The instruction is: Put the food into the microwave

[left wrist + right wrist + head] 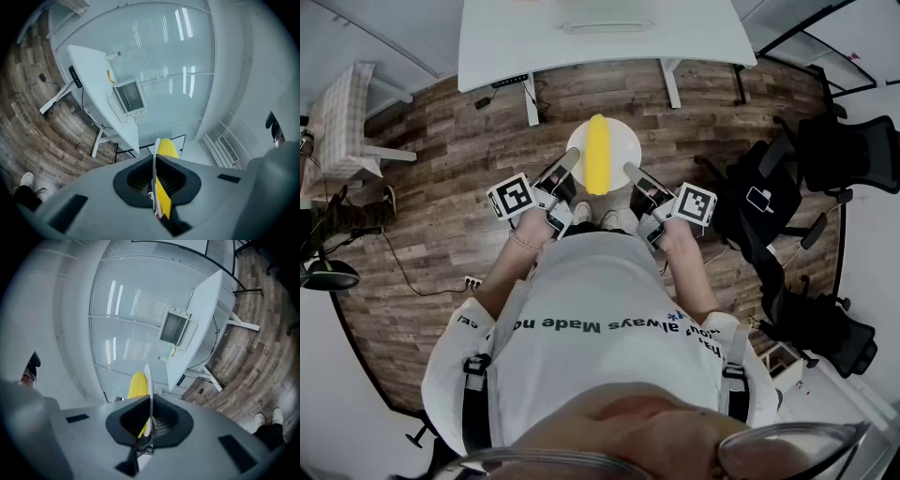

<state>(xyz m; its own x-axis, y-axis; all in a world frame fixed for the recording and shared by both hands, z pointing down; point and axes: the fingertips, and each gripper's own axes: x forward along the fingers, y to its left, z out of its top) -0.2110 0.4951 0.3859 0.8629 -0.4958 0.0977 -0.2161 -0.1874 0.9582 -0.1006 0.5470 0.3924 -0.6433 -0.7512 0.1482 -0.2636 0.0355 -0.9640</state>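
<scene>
Between the left gripper (565, 167) and right gripper (635, 174), a white plate (624, 147) bears the yellow food (597, 155); each gripper's jaws clamp an opposite plate rim, over the wooden floor (469, 150).

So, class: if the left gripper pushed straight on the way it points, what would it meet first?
The white plate: the left gripper clamps its rim. Just past that lies the yellow food on it. Farther on, depth is unclear.
</scene>
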